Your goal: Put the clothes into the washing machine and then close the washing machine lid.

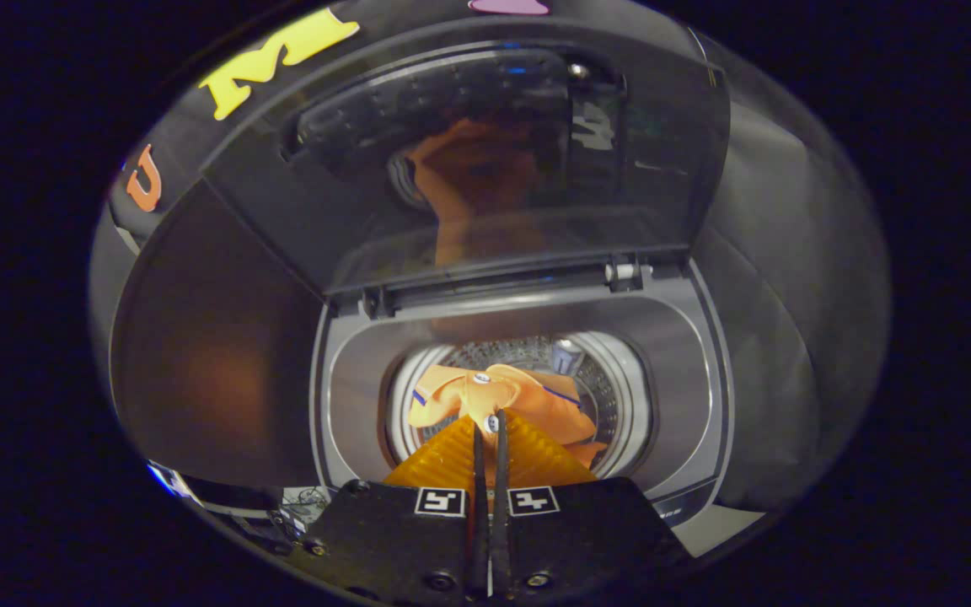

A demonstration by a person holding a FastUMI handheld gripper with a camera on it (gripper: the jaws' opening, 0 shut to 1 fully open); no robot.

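Note:
An orange garment (pixel 528 400) with thin blue trim hangs over the round drum opening (pixel 620 396) of a top-loading washing machine (pixel 688 354). My gripper (pixel 488 419) is above the opening with its fingers closed together, pinching a fold of the garment at their tips. The cloth spreads just ahead of the fingers and to both sides of them. The machine's glass lid (pixel 485 169) stands upright beyond the drum on its hinges, and the orange cloth is mirrored in it.
The grey top deck of the machine (pixel 351 379) surrounds the drum. A dark panel (pixel 216 354) rises to the left of the machine and grey cloth (pixel 780 278) to its right. The lid hinge (pixel 624 271) sits behind the opening.

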